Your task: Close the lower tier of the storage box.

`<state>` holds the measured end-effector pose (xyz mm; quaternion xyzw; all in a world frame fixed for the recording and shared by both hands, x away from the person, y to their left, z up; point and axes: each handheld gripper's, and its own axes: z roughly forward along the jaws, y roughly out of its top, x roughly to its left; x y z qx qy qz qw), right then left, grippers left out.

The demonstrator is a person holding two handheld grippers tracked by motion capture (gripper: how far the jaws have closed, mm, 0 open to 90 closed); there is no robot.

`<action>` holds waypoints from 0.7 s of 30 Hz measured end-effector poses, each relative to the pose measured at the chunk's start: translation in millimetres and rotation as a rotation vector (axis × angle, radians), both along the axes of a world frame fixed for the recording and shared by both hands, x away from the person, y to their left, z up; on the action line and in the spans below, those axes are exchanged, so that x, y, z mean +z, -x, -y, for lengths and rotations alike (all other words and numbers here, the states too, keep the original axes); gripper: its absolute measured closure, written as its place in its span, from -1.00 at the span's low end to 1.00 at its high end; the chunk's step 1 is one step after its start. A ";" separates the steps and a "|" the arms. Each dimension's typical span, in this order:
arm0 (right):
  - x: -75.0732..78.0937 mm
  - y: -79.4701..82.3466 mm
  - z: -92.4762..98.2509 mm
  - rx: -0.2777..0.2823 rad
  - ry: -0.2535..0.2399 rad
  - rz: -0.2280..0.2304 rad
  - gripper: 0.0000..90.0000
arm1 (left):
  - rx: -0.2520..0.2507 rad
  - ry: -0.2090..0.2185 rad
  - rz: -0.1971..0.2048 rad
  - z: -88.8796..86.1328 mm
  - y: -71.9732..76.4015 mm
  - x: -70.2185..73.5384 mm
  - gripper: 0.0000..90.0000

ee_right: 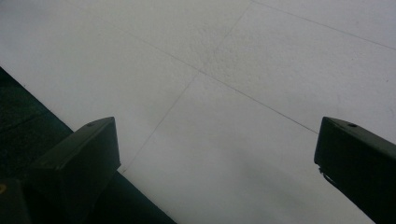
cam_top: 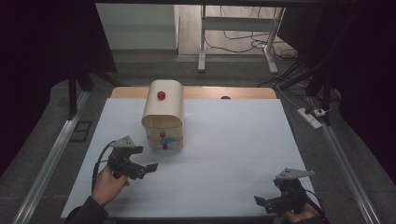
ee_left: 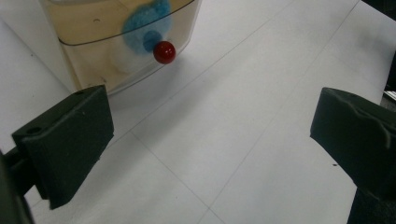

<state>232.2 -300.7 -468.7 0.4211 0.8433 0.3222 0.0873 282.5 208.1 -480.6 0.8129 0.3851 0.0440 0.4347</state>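
From the high view you can take in the whole white surface (cam_top: pixel 224 154): a cream box with a rounded top (cam_top: pixel 163 113) stands left of centre toward the far edge, a red knob (cam_top: pixel 161 95) on its curved lid and two more red knobs low on its near face. Your left gripper (cam_top: pixel 142 169) sits just in front of that box, near it but apart from it, with your hand (cam_top: pixel 108 184) wrapped round the grip from below and the fingers aimed up and to the right, toward the box's near face. Your right gripper (cam_top: pixel 265 203) rests at the near right corner, well apart from the box, aimed leftward along the near edge. The left gripper view gives you what the high view cannot: the box's lower front is a clear panel, with a blue fuzzy patch (ee_left: pixel 145 24) behind it and one red knob (ee_left: pixel 164 52) standing out just below that patch. Its two black fingers (ee_left: pixel 70 140) stand wide apart with nothing between them. In the right gripper view the fingers (ee_right: pixel 79 163) are likewise spread wide and empty, above the surface's edge, where white sheet meets dark floor. No writing or label can be read anywhere.
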 end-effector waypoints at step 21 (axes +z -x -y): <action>0.0 0.3 -0.8 0.008 0.005 -0.003 -1.00 | 0.014 0.015 0.004 -7.8 12.3 1.1 -1.00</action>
